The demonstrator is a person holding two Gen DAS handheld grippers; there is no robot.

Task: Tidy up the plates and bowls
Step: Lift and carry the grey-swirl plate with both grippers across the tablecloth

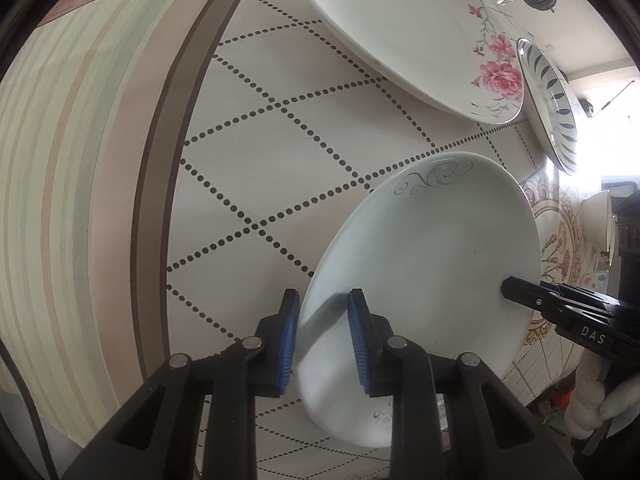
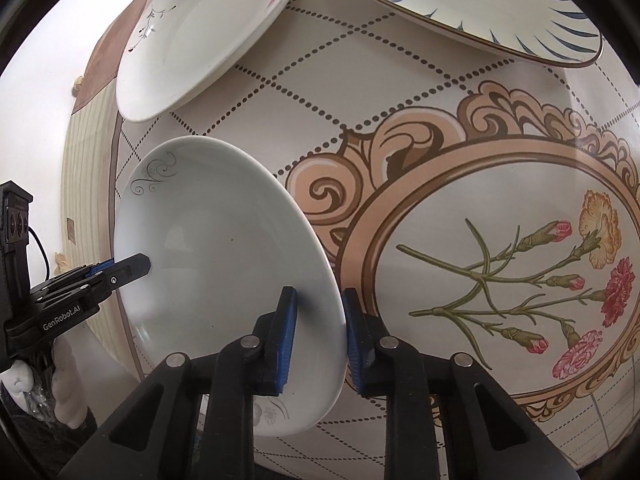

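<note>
A white plate with a grey scroll pattern (image 1: 420, 264) (image 2: 208, 240) lies on the patterned tablecloth. My left gripper (image 1: 324, 340) straddles its near rim, one blue pad on the inner face and the other against the outer edge, pressing on it. My right gripper (image 2: 318, 336) clamps the opposite rim the same way. Each gripper shows in the other's view, reaching over the plate's edge: the right gripper (image 1: 510, 288) and the left gripper (image 2: 138, 267). Whether the plate rests on the cloth or is just off it I cannot tell.
A white plate with pink roses (image 1: 400, 28) (image 2: 200, 32) lies beyond the held one. A plate with blue leaf strokes (image 1: 552, 108) (image 2: 480, 0) sits beside it. A white bowl (image 1: 596, 220) stands at the far right. The table's brown-banded edge (image 1: 160, 200) curves along the left.
</note>
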